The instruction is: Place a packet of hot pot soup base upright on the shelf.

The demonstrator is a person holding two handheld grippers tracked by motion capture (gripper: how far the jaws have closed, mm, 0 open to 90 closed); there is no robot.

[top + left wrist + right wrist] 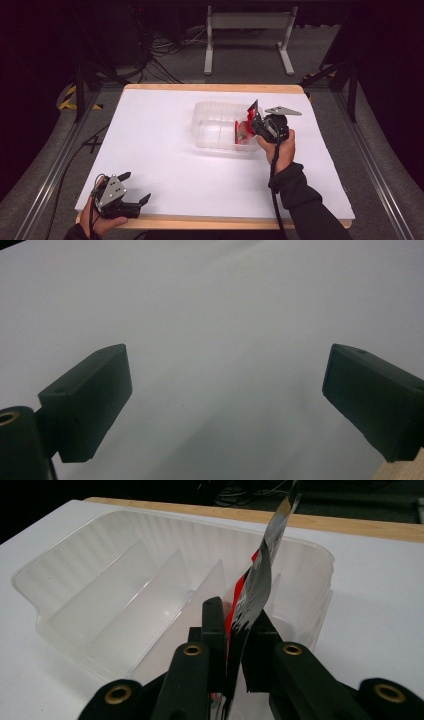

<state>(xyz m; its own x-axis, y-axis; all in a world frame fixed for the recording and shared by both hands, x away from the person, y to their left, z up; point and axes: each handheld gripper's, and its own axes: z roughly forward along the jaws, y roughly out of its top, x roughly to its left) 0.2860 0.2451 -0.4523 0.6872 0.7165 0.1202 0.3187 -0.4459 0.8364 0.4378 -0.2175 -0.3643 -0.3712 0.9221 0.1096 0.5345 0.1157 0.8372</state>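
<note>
**A:** High view first: where's the packet now?

**B:** My right hand-held gripper (pixel 256 121) is clenched on the red and black packet (pixel 252 108), holding it upright over the right end of the clear divided bin (pixel 212 126). In the right gripper view both jaws pinch the packet (pixel 260 580) by its lower edge, and its top stands above the bin's far wall (pixel 210 535).

**A:** So is it in or out?

**B:** Partly in, I'd say. The foot of the packet sits down between the thin dividers, in the compartment nearest the right wall or the one beside it; I can't tell which. Something red (pixel 243 131) already lies in that end of the bin, too blurred to name.

**A:** What's left?

**B:** As I judge it, lowering the packet fully and letting go. The other compartments look bare.

**A:** And your left?

**B:** My left hand-held gripper (pixel 134 189) rests at the near left corner of the bench (pixel 160 155), jaws spread wide, holding nothing. Its own view shows plain white surface between them.

**A:** Any brand on the packet?

**B:** There's grey-and-white print on it, but nothing I can read.
</note>
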